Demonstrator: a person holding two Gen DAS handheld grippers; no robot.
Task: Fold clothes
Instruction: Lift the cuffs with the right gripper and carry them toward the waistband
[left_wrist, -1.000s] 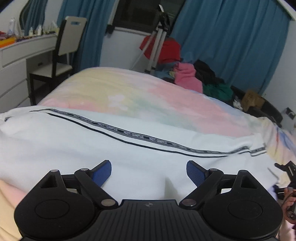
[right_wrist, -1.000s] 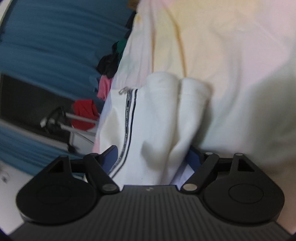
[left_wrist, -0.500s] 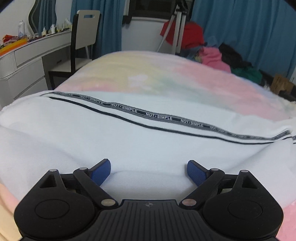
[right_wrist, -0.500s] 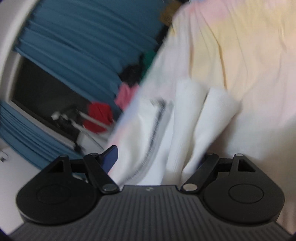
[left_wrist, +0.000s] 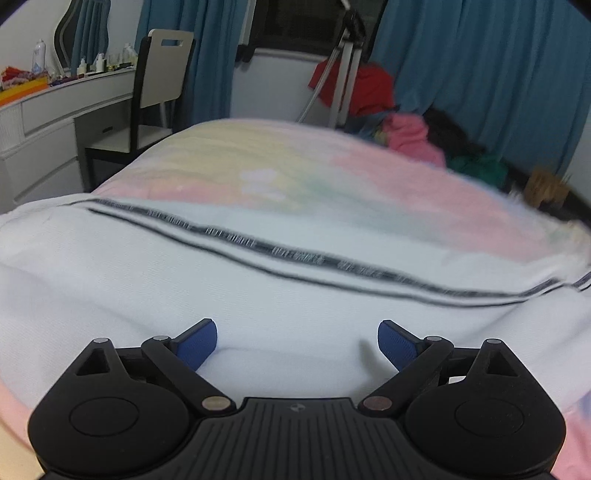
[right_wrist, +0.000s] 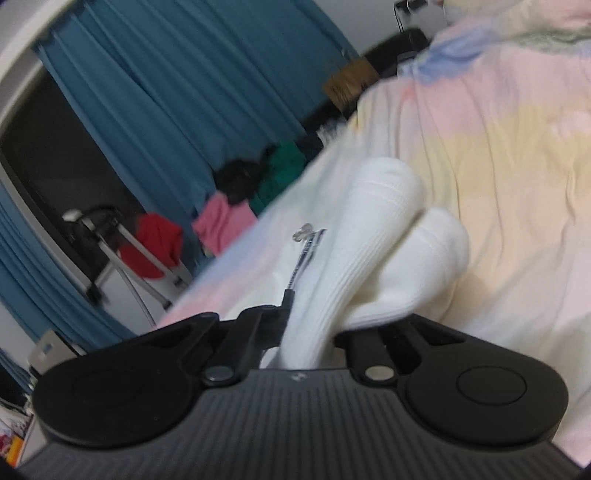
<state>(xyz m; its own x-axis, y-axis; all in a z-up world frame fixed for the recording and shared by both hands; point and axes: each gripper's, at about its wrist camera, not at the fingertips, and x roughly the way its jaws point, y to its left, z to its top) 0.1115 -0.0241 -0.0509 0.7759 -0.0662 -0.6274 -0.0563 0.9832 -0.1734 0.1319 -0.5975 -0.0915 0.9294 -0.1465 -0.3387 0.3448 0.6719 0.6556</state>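
A white garment (left_wrist: 258, 288) with a black lettered stripe (left_wrist: 295, 254) lies spread across the bed. My left gripper (left_wrist: 297, 336) hovers low over its near part, open, its blue pads (left_wrist: 195, 341) on either side of a soft fold without pressing on it. In the right wrist view, my right gripper (right_wrist: 310, 325) is shut on a bunched ribbed end of the same white garment (right_wrist: 376, 229), which bulges out in two rolls past the jaws. The cloth hides the right fingertips.
A pastel tie-dye blanket (left_wrist: 295, 166) covers the bed. Beyond it stand a chair (left_wrist: 162, 62), a white dresser (left_wrist: 66, 107), a tripod (left_wrist: 340, 62), a pile of coloured clothes (left_wrist: 406, 136), blue curtains (left_wrist: 480, 66) and a cardboard box (right_wrist: 351, 83).
My right gripper closed on the white ribbed cloth, then rose and rolled with it. My left gripper sank closer to the garment and stayed open.
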